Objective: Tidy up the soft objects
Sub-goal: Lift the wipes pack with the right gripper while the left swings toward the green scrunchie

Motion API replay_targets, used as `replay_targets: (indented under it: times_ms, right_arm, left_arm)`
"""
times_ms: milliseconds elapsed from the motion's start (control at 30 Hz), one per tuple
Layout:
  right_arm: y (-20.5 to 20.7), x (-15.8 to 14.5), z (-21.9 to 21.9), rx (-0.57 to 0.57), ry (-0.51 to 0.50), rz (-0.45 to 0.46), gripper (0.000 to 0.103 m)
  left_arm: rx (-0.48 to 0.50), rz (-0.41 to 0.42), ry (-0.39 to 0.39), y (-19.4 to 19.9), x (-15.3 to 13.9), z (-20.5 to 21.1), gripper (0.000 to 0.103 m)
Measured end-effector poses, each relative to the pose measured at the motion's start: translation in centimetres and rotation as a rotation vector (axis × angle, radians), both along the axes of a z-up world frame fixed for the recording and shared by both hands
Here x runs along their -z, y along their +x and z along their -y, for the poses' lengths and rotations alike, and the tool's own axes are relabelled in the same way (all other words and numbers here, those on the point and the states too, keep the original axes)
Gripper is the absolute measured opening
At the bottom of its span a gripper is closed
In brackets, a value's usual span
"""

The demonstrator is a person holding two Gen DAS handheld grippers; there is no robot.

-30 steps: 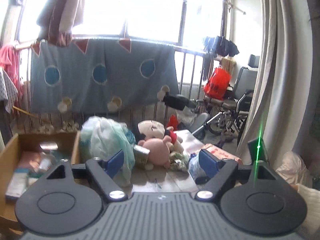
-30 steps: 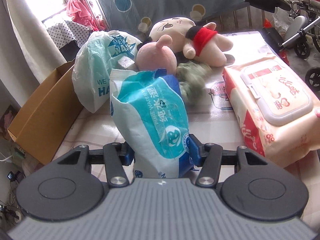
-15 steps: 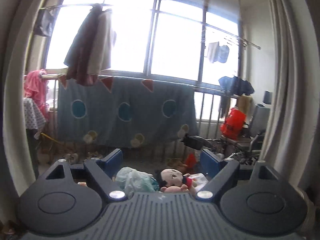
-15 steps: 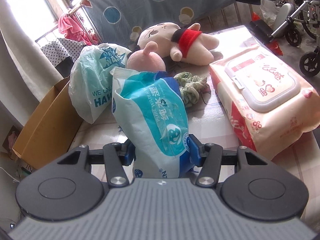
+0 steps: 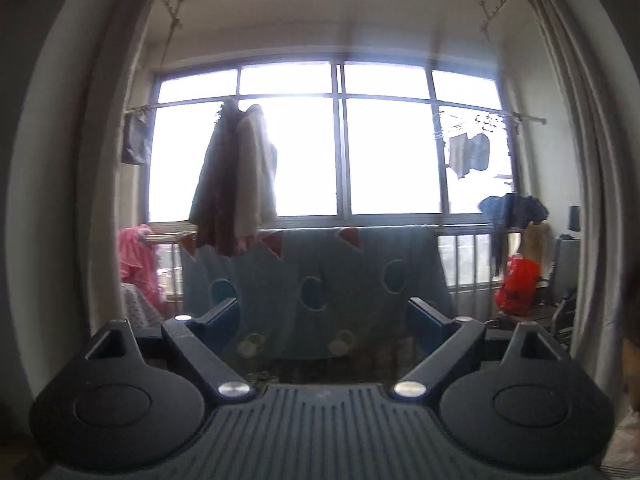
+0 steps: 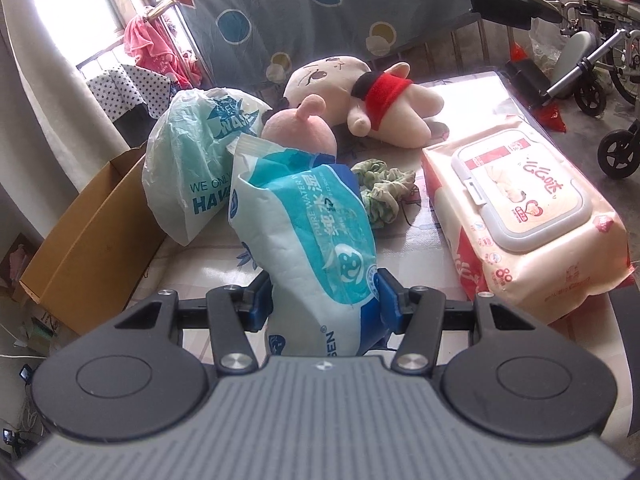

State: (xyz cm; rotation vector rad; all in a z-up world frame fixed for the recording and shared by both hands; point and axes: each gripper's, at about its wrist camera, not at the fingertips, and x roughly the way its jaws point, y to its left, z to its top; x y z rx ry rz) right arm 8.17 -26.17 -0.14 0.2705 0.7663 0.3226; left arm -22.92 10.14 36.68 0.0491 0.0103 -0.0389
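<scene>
A blue-and-white pack of wet wipes (image 6: 316,248) stands upright over the table (image 6: 408,240), clamped at its lower part between the blue pads of the right gripper (image 6: 320,300), whose jaws are part closed on it. Just behind the pack lies a pink plush toy (image 6: 298,130), and behind that a plush doll with a red band (image 6: 360,92) lies on its side. A pale green plastic bag (image 6: 192,168) sits to the left, beside an open cardboard box (image 6: 92,240) off the table's edge. A green scrunchie (image 6: 382,192) lies right of the pack, and farther right a large pink pack of baby wipes (image 6: 520,216) rests flat with its lid up.

The left gripper (image 5: 322,312) points level at the window (image 5: 340,140); its jaws have just been opening and now stand wide, with nothing between them. Beyond them a blue spotted blanket (image 5: 320,280) hangs over a rail, and a coat (image 5: 236,176) hangs before the glass.
</scene>
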Motion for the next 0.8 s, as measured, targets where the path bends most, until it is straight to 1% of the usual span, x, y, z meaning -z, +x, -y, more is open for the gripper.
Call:
replay_targets:
  times_ms: [33, 67, 167, 200, 233, 267, 333, 367, 400, 467, 500, 533, 567, 600, 633, 667, 700, 733, 767, 800]
  right_arm:
    - [0.1, -0.2, -0.1, -0.004, 0.003, 0.002, 0.052]
    - [0.1, -0.4, -0.2, -0.01, 0.005, 0.007, 0.052]
    - [0.5, -0.9, -0.9, -0.03, 0.001, 0.014, 0.052]
    - [0.6, -1.0, -1.2, -0.039, -0.002, 0.015, 0.052]
    - [0.7, -1.1, -1.5, -0.047, -0.003, 0.017, 0.052]
    - [0.8, -1.2, -1.7, -0.053, -0.001, 0.015, 0.052]
    - [0.9, -1.4, -2.1, -0.056, 0.004, 0.012, 0.052]
    - [0.9, -1.4, -2.3, -0.059, 0.005, 0.011, 0.052]
    - [0.8, -1.5, -2.4, -0.06, 0.005, 0.012, 0.052]
    - [0.5, -1.7, -2.6, -0.052, 0.004, 0.013, 0.052]
    - [0.3, -1.8, -2.7, -0.041, 0.005, 0.018, 0.052]
    - [0.0, -1.9, -2.6, -0.028, 0.007, 0.023, 0.052]
    - [-0.2, -1.9, -2.5, -0.017, 0.009, 0.024, 0.052]
    - [-0.4, -2.0, -2.4, -0.008, 0.012, 0.018, 0.052]
    - [-0.7, -2.1, -2.4, -0.005, 0.012, 0.012, 0.052]
    - [-1.0, -2.2, -2.2, 0.0, 0.012, 0.006, 0.052]
    - [-1.3, -2.4, -2.1, 0.01, 0.01, 0.002, 0.052]
    - [-1.6, -2.6, -2.0, 0.021, 0.004, 0.0, 0.052]
    - [-2.0, -2.9, -1.9, 0.032, -0.003, 0.004, 0.052]
    - [-2.4, -3.2, -1.8, 0.046, -0.008, 0.011, 0.052]
  left_arm:
    - [-0.057, -0.008, 0.002, -0.8, -0.2, -0.9, 0.091]
    - [-0.12, -0.022, -0.014, -1.7, -0.2, -2.2, 0.091]
    - [-0.312, -0.073, -0.09, -3.8, 0.6, -6.4, 0.091]
    - [-0.367, -0.088, -0.096, -4.3, 1.0, -8.2, 0.091]
    - [-0.424, -0.094, -0.099, -5.0, 1.4, -9.7, 0.096]
    - [-0.48, -0.098, -0.1, -5.7, 2.1, -11.2, 0.097]
    - [-0.588, -0.155, -0.126, -6.7, 4.5, -15.5, 0.097]
    - [-0.633, -0.199, -0.154, -6.8, 6.4, -18.0, 0.097]
    - [-0.667, -0.241, -0.162, -6.8, 8.5, -20.2, 0.097]
    - [-0.75, -0.343, -0.161, -6.3, 13.0, -24.4, 0.096]
    - [-0.815, -0.385, -0.152, -6.0, 16.0, -26.6, 0.096]
    - [-0.874, -0.414, -0.127, -5.6, 19.0, -28.4, 0.095]
    - [-0.911, -0.443, -0.095, -5.2, 22.2, -30.1, 0.088]
    - [-0.936, -0.48, -0.08, -5.0, 25.3, -31.6, 0.082]
    - [-0.978, -0.522, -0.117, -4.9, 28.0, -33.1, 0.071]
    - [-1.006, -0.558, -0.171, -4.9, 30.2, -34.1, 0.068]
    - [-1.003, -0.582, -0.224, -5.3, 32.1, -34.7, 0.069]
    - [-0.982, -0.585, -0.263, -5.5, 33.2, -34.6, 0.072]
    - [-0.936, -0.584, -0.266, -5.3, 33.7, -33.8, 0.081]
    - [-0.894, -0.581, -0.242, -5.4, 33.9, -32.7, 0.086]
